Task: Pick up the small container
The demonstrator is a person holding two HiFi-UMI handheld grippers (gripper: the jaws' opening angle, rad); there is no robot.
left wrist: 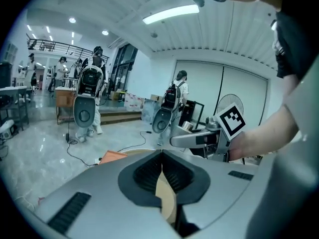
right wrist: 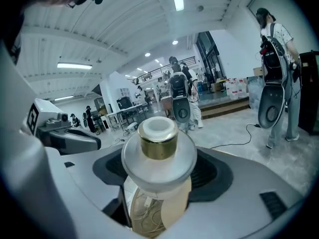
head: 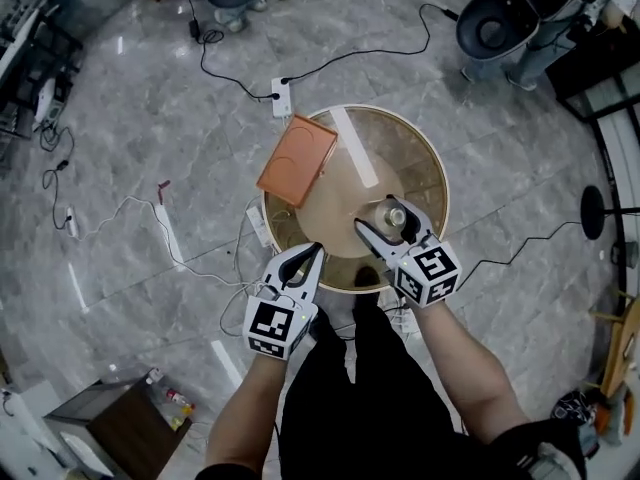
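Tongs on the right (head: 385, 215) are clenched on the small container (head: 397, 214), a frosted jar with a gold collar and white cap. In the right gripper view the pads bear on either side of its wide shoulder (right wrist: 158, 156). The container stands at about 4 o'clock on the round wooden table (head: 430, 158), inside the rim and clear of the edge. Whether its base rests on the top or is raised cannot be told.

The left tongs (head: 312, 256) are clenched with nothing between them. Their tips lie at the near rim, about 7 o'clock, well apart from the container.

An orange square panel (head: 297, 160) lies at 10 o'clock, and its outer corner overhangs the rim. A pale strip (head: 355, 146) runs from centre toward 12 o'clock. From 12 to 3 o'clock the top is bare, leaving free room beyond the container.

On the grey floor (head: 150, 118), a power strip (head: 281, 96) and trailing cables lie just off the 11 o'clock edge.
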